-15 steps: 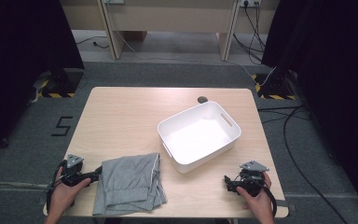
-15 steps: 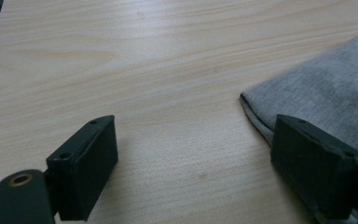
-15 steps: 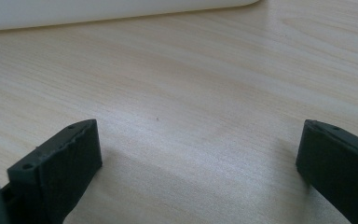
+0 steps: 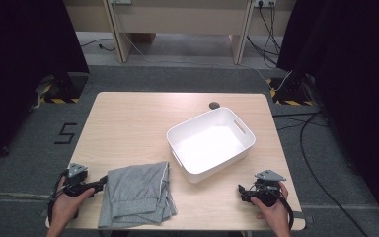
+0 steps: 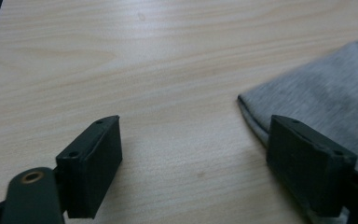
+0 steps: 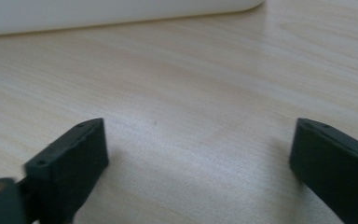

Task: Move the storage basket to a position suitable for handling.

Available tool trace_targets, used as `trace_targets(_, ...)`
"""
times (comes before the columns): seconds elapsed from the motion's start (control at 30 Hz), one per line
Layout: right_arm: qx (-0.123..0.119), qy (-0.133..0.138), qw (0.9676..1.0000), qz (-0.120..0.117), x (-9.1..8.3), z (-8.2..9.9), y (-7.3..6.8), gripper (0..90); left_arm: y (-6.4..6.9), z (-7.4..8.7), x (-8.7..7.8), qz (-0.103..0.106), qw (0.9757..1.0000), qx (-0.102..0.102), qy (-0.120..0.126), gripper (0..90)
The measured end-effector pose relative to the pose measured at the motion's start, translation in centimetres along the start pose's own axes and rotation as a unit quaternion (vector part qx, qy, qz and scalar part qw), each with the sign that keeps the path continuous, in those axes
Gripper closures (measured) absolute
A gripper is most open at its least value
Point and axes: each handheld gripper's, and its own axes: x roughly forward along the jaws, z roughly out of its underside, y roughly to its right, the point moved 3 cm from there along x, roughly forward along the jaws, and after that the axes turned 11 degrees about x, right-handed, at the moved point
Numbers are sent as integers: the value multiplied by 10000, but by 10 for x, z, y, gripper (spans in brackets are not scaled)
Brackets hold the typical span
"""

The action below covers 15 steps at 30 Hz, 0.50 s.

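Note:
A folded grey cloth [image 4: 137,192] lies at the table's near left. My left gripper [image 4: 100,184] rests low on the table at the cloth's left edge, open; in the left gripper view [image 5: 196,126] one jaw stands over the cloth's corner [image 5: 321,88], the other over bare wood, and nothing is pinched. A white plastic bin [image 4: 211,143] stands empty right of centre. My right gripper [image 4: 241,191] sits open near the front right edge, pointing left; in the right gripper view [image 6: 200,123] only table shows between the jaws, with the bin's wall [image 6: 98,11] beyond.
The wooden table [image 4: 133,123] has a small dark round spot [image 4: 214,104] near its far edge. Cables run over the grey floor to the right [image 4: 316,148]. Black curtains flank both sides.

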Motion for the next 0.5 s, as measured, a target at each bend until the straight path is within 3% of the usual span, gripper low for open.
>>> trace_targets(0.07, 43, 132, 9999, -73, -2, -1, 2, 184, 0, -5, -7, 21, 9999, -56, 110, 183)
trace_targets(0.2, 189, 194, 9995, -186, -3, -1, 5, 167, 4, -13, -17, 187, 9993, -165, 295, 182)
trace_targets(0.33, 172, 311, 9992, -164, -6, -4, 6, 161, 24, -24, -25, 419, 9985, 82, 339, 182)
trace_targets(0.5, 93, 431, 9989, -160, -11, -8, 6, 163, 41, -34, -33, 568, 9968, 199, 527, 182)
